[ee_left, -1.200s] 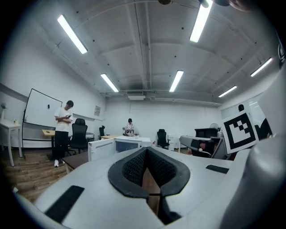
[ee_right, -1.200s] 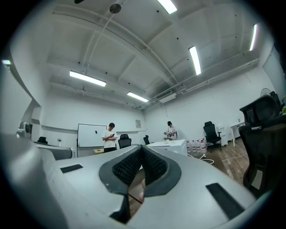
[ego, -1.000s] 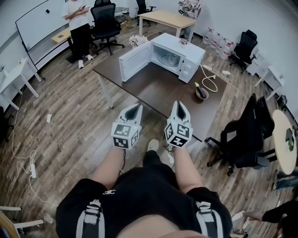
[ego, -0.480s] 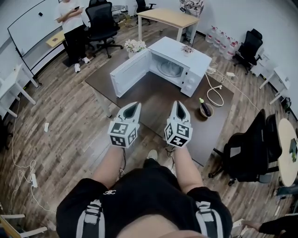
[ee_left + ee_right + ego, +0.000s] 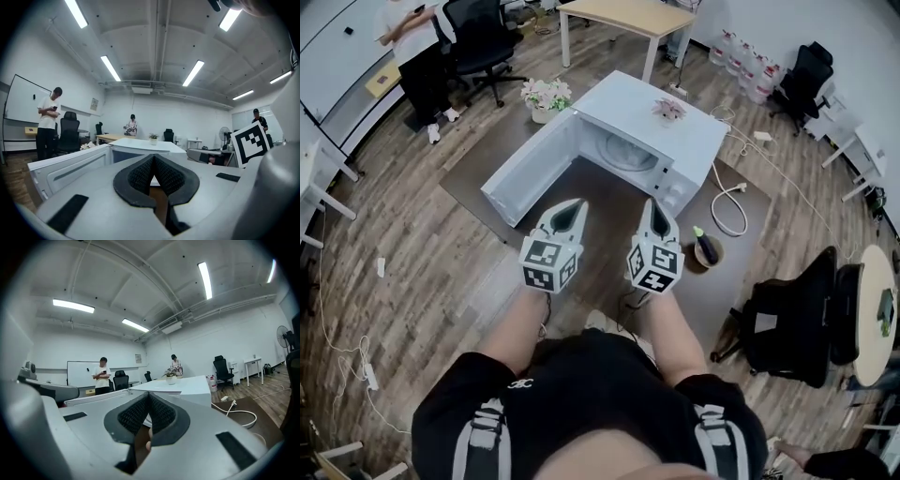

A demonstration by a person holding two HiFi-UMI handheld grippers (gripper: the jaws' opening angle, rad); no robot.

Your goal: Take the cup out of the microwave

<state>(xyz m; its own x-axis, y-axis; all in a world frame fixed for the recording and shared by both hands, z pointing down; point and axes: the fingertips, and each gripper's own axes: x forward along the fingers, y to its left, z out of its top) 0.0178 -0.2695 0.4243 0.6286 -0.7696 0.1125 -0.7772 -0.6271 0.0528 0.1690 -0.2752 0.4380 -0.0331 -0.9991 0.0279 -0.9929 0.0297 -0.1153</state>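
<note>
A white microwave (image 5: 680,141) stands on the dark table (image 5: 473,159) with its door (image 5: 530,173) swung open to the left. Inside the cavity I see a pale round shape (image 5: 626,155); I cannot tell a cup apart from it. My left gripper (image 5: 570,212) and right gripper (image 5: 657,212) are side by side over the table's near part, pointing level at the open front and short of it. Both are shut with nothing between the pads. The left gripper view shows the door (image 5: 70,164) and the microwave's top (image 5: 140,145) ahead; the right gripper view shows that top (image 5: 187,386).
A small flower pot (image 5: 668,110) sits on the microwave, and a bunch of flowers (image 5: 546,94) behind the door. To the right lie a dark pot (image 5: 706,251) and a looped white cable (image 5: 729,208). A black chair (image 5: 792,319) stands right of the table. A person (image 5: 412,47) stands far left.
The view has closed in on the table: the microwave is nearer and larger. Both grippers went forward together, from over the floor to over the table, and stayed shut.
</note>
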